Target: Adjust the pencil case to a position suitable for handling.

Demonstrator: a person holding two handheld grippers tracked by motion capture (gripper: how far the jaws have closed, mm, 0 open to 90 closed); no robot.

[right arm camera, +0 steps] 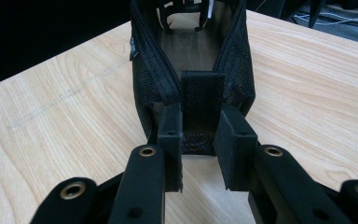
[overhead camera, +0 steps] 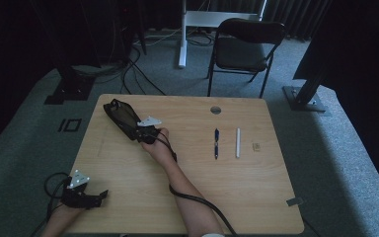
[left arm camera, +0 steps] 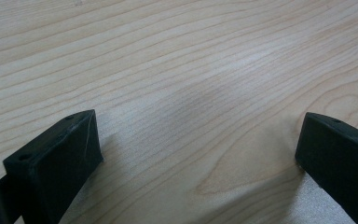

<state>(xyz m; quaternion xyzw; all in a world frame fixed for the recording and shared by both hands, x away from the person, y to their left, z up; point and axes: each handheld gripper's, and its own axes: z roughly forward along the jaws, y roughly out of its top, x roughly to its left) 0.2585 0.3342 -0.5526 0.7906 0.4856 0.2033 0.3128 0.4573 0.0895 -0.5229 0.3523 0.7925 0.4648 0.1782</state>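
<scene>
A black fabric pouch (overhead camera: 121,116) lies open near the table's far left corner. In the right gripper view the pouch (right arm camera: 149,70) gapes, its zip edges spread apart, and a black fabric tab (right arm camera: 202,93) stands at its near end. My right gripper (overhead camera: 145,133) (right arm camera: 199,121) is at that end, jaws closed in on both sides of the tab and touching it. My left gripper (overhead camera: 101,195) rests low at the table's near left edge. In its own view the left gripper (left arm camera: 200,126) is open, jaws wide apart over bare wood.
A dark pen (overhead camera: 216,143), a white stick (overhead camera: 237,142) and a small tan block (overhead camera: 257,146) lie side by side right of centre on the wooden table (overhead camera: 177,197). A round cable hole (overhead camera: 215,109) sits near the far edge. A chair (overhead camera: 244,49) stands beyond the table.
</scene>
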